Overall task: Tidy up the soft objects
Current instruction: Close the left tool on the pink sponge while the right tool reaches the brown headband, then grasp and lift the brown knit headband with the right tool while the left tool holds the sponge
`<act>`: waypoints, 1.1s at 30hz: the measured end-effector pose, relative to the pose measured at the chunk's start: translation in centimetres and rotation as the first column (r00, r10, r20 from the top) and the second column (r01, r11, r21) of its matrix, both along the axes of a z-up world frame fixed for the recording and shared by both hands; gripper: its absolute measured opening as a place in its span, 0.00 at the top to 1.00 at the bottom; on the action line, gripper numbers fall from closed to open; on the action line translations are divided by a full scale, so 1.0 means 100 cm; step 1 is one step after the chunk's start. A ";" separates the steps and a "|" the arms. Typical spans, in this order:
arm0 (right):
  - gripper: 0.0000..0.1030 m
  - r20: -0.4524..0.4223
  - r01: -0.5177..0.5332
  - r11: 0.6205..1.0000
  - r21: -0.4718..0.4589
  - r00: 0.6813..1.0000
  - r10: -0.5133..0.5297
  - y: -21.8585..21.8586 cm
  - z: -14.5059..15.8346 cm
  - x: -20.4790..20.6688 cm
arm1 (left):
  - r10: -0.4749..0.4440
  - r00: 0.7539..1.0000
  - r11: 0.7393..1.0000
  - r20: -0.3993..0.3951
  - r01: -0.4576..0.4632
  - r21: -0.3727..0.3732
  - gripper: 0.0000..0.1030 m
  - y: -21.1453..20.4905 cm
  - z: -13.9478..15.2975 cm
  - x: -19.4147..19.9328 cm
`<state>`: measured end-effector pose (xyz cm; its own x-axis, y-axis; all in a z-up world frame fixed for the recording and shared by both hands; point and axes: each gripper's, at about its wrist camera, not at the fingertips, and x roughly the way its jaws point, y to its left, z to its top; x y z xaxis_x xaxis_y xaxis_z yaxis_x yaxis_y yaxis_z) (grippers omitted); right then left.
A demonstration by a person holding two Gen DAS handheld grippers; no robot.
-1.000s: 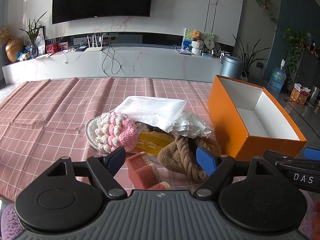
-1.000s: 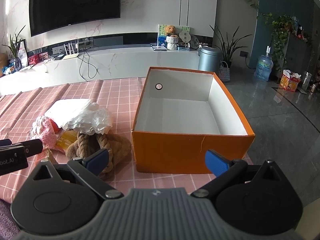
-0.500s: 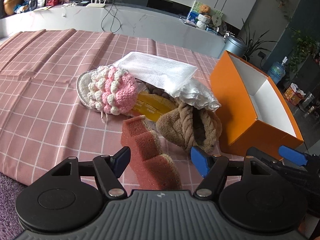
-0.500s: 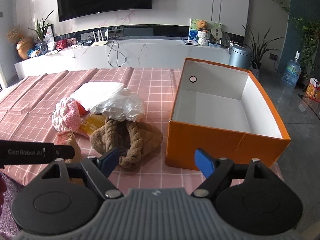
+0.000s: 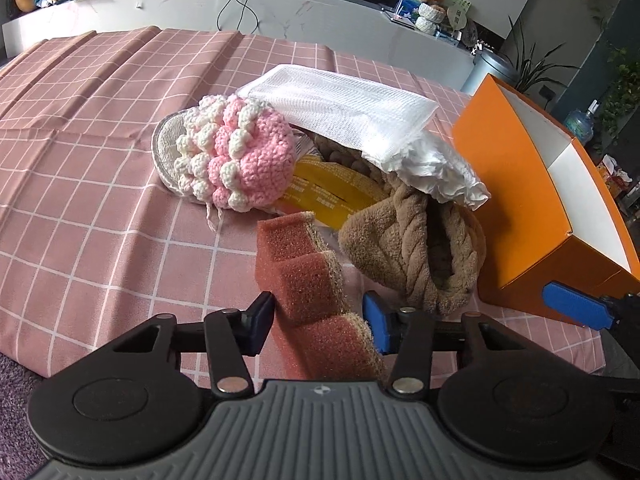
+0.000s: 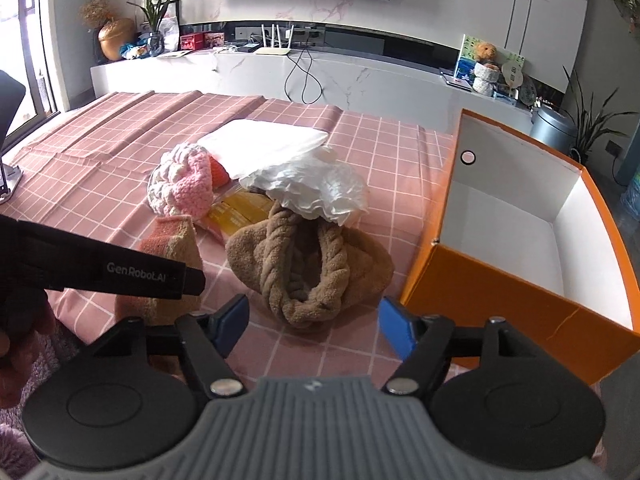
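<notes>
On the counter (image 5: 80, 208), spread with a pink checked cloth, we see a small heap of soft things lying just to the left of an open orange box (image 5: 516, 216). Nearest our left gripper (image 5: 318, 320) is a stepped reddish sponge (image 5: 304, 272), its near end lying between the two blue-padded jaws. The jaws stand close on either side of it; the right pad seems to touch the sponge's edge, while on the left a thin gap shows, so we cannot tell whether they truly pinch it. Beyond the sponge lies a brown braided plush slipper (image 5: 416, 248), and to its left a pink and white crocheted slipper (image 5: 228, 156). A yellow packet (image 5: 332, 196) lies between and partly under them. A white mesh cloth (image 5: 344, 108) and a ruffled white piece (image 5: 436, 172) rest over the top of the heap, the ruffle overlapping the brown slipper.

From the right wrist view, our right gripper (image 6: 314, 326) hovers above the counter's near edge with its jaws spread wide and nothing between them; the brown slipper (image 6: 308, 268) lies just ahead. The orange box (image 6: 532, 292) stands to the right, its white inside bare. The left gripper's dark arm crosses the left of this view, over the sponge (image 6: 172, 256).
</notes>
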<state>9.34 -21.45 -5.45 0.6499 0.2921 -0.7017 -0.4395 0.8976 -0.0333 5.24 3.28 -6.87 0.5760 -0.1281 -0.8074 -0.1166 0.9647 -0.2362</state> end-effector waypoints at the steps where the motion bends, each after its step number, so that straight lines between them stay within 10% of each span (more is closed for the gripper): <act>1: 0.27 0.007 -0.018 1.000 -0.006 1.000 0.018 0.002 0.000 0.002 | -0.007 1.000 1.000 0.013 0.007 0.009 0.55 0.000 0.002 0.000; 6: 0.12 0.059 -0.057 0.995 -0.084 0.996 0.062 0.017 -0.004 0.017 | 0.012 0.998 0.999 0.067 -0.014 0.032 0.64 0.010 0.009 0.002; 23: 0.07 0.054 -0.091 0.941 -0.327 0.992 0.115 0.067 -0.038 0.065 | 0.014 0.999 0.999 0.031 -0.014 0.032 0.62 0.024 -0.008 0.023; 29: 0.13 0.064 -0.087 0.937 -0.339 0.991 0.115 0.071 -0.046 0.059 | 0.017 0.999 1.000 0.034 -0.018 0.010 0.64 0.030 -0.010 0.023; 33: 0.49 0.012 -0.092 0.962 -0.258 0.995 0.098 0.063 -0.044 0.057 | 0.013 0.999 1.000 0.040 -0.013 0.008 0.65 0.031 -0.009 0.023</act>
